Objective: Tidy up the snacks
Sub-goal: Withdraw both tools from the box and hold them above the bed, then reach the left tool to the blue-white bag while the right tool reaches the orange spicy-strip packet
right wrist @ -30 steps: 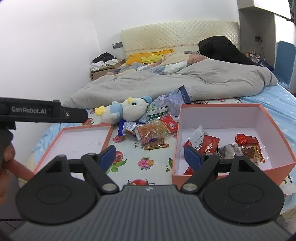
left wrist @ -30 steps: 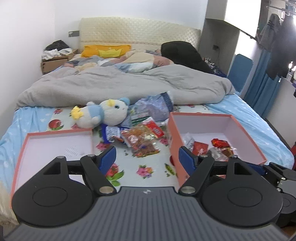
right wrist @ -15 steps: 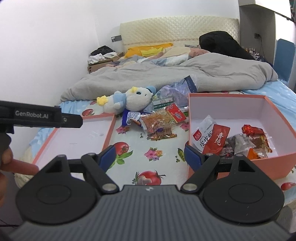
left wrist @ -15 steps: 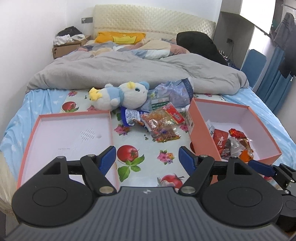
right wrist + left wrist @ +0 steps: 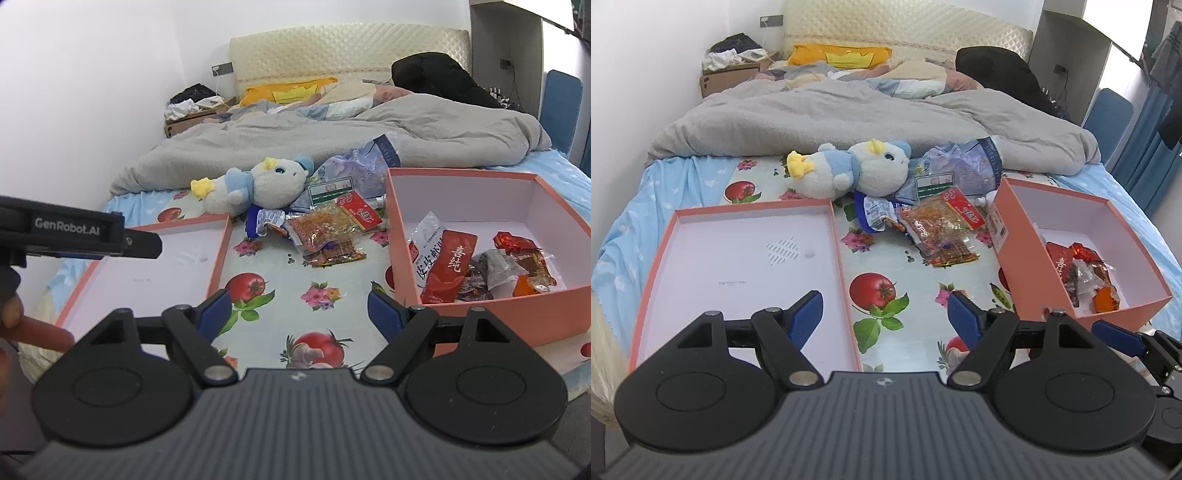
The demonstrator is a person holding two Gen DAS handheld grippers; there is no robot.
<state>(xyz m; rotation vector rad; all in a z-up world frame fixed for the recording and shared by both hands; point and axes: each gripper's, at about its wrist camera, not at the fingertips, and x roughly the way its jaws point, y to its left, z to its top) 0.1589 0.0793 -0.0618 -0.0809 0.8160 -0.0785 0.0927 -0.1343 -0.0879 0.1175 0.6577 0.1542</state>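
Observation:
A pile of loose snack packets [image 5: 938, 227] [image 5: 325, 229] lies on the fruit-print sheet between two boxes. An orange box [image 5: 1023, 254] [image 5: 461, 321] on the right holds several snack packets [image 5: 1082, 273] [image 5: 450, 262]. An empty orange lid [image 5: 842, 258] [image 5: 218, 262] lies on the left. My left gripper [image 5: 884, 317] is open and empty, above the sheet near the lid's right wall. My right gripper [image 5: 299, 312] is open and empty, above the sheet left of the box. The left gripper's body [image 5: 74, 236] shows at the right wrist view's left edge.
A blue-and-white plush toy [image 5: 853, 170] [image 5: 255, 184] lies behind the snacks, next to a crumpled plastic bag [image 5: 964, 166] [image 5: 354, 170]. A grey duvet [image 5: 849, 114] covers the far half of the bed. A wall runs along the left.
Both grippers have risen and tilted down, so the boxes and snacks now sit lower and nearer in view. Both stay open and empty.

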